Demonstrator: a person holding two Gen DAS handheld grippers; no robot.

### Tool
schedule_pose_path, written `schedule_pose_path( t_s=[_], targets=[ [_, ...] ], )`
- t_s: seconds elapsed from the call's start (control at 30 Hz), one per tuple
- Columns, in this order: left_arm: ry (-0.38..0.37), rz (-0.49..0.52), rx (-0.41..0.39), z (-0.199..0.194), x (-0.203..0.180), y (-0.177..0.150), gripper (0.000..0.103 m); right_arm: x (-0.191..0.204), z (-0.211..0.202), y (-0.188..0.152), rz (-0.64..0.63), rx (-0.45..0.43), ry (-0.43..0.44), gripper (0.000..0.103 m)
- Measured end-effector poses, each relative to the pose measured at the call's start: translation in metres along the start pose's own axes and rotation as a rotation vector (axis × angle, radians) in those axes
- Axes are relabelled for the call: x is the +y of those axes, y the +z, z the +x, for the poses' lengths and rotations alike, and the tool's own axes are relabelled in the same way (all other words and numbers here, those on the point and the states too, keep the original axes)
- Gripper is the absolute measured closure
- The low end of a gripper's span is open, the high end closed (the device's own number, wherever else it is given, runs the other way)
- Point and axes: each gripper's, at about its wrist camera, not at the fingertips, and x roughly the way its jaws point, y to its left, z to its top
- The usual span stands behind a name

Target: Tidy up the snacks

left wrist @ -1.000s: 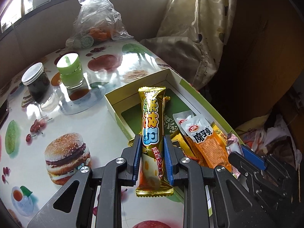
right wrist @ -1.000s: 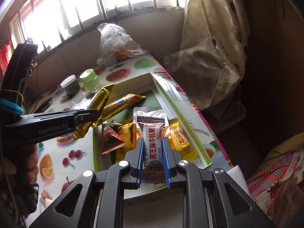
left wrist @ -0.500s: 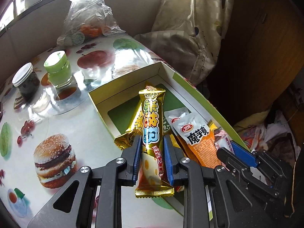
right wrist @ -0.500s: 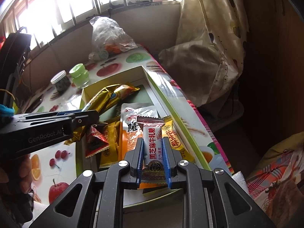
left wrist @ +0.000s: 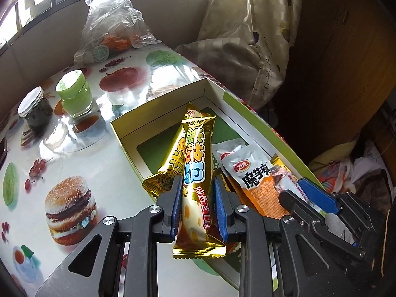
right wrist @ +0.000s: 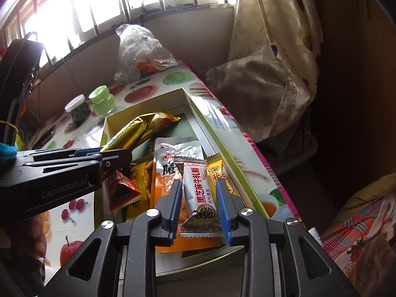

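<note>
A gold snack bar (left wrist: 198, 173) is pinched between the opening jaws of the left gripper (left wrist: 196, 208) over the green-edged box (left wrist: 250, 118), while the white candy packet (right wrist: 200, 195) lies loose between the parting right gripper (right wrist: 200, 208) pads, atop an orange pouch (right wrist: 163, 185).

Left gripper (right wrist: 118, 157) side: "GenRobot.AI"
White candy packet (right wrist: 199, 193), beside the orange pouch: "黑芝麻牛轧糖"
Orange pouch (left wrist: 257, 180): "魔芋爽"
Gold bar (left wrist: 195, 173), left of the orange pouch: "咸香芝士味"; its large coloured letters are not clearly readable.
</note>
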Motion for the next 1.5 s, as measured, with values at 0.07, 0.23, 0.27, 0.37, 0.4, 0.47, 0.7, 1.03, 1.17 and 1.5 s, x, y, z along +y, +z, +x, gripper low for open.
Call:
schedule_pose_path(
  t_s=[0.07, 0.23, 0.27, 0.37, 0.4, 0.47, 0.7, 1.03, 1.17, 1.5],
  targets=[
    [-0.006, -0.005, 0.001, 0.000, 0.000, -0.001, 0.075, -0.001, -0.002, 0.000, 0.003, -0.006, -0.004, 0.067],
    [-0.012, -0.008, 0.001, -0.002, -0.002, -0.003, 0.060, -0.002, -0.007, 0.000, 0.008, -0.017, -0.008, 0.060],
    [-0.011, -0.006, -0.001, -0.003, -0.003, -0.004, 0.059, -0.003, -0.008, -0.001, 0.013, -0.018, -0.010, 0.059],
    [-0.006, -0.002, -0.006, -0.006, -0.005, -0.006, 0.059, -0.005, -0.013, -0.002, 0.023, -0.024, -0.016, 0.057],
    [-0.008, -0.004, -0.008, -0.008, -0.005, -0.007, 0.059, -0.005, -0.015, -0.003, 0.023, -0.027, -0.018, 0.057],
    [-0.006, -0.003, -0.020, -0.013, -0.006, -0.009, 0.059, -0.005, -0.019, -0.005, 0.021, -0.033, -0.018, 0.056],
    [-0.005, 0.006, -0.062, -0.036, -0.011, -0.019, 0.054, -0.002, -0.035, -0.011, 0.016, -0.051, -0.037, 0.052],
    [-0.002, 0.002, -0.107, -0.062, -0.009, -0.045, 0.054, 0.005, -0.058, -0.025, 0.023, -0.077, -0.049, 0.049],
    [0.008, 0.003, -0.121, -0.070, -0.009, -0.058, 0.053, 0.008, -0.067, -0.032, 0.017, -0.088, -0.054, 0.049],
    [0.050, -0.001, -0.123, -0.075, -0.004, -0.101, 0.053, 0.013, -0.078, -0.058, 0.010, -0.090, -0.076, 0.048]
  ],
)
